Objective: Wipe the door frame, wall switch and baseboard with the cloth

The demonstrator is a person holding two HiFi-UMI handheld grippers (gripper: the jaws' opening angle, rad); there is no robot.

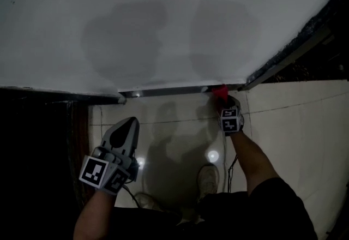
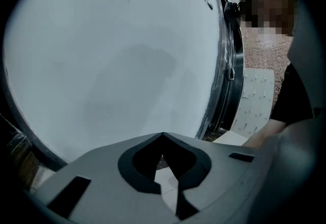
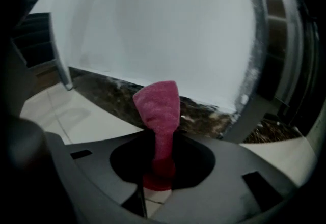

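The right hand-held gripper [image 1: 224, 98] pinches a fuzzy pink cloth [image 3: 159, 111], whose flared end is at the dark speckled baseboard [image 3: 104, 91] beside the door frame [image 1: 289, 59]. The left hand-held gripper [image 1: 130, 123] hangs over glossy floor tiles [image 1: 294, 119], jaws together on nothing.

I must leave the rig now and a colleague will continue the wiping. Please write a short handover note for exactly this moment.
Left hand-held gripper: shut, nothing between its jaws.
Right hand-held gripper: shut on the pink cloth. The cloth's free end is at the right end of the baseboard, beside the door frame. Contact cannot be confirmed.
Wall switch: not in view.
Done: the pictures do not show which surfaces are already wiped.
Left: probably the rest of the baseboard toward the left. Check the frame and the switch too.
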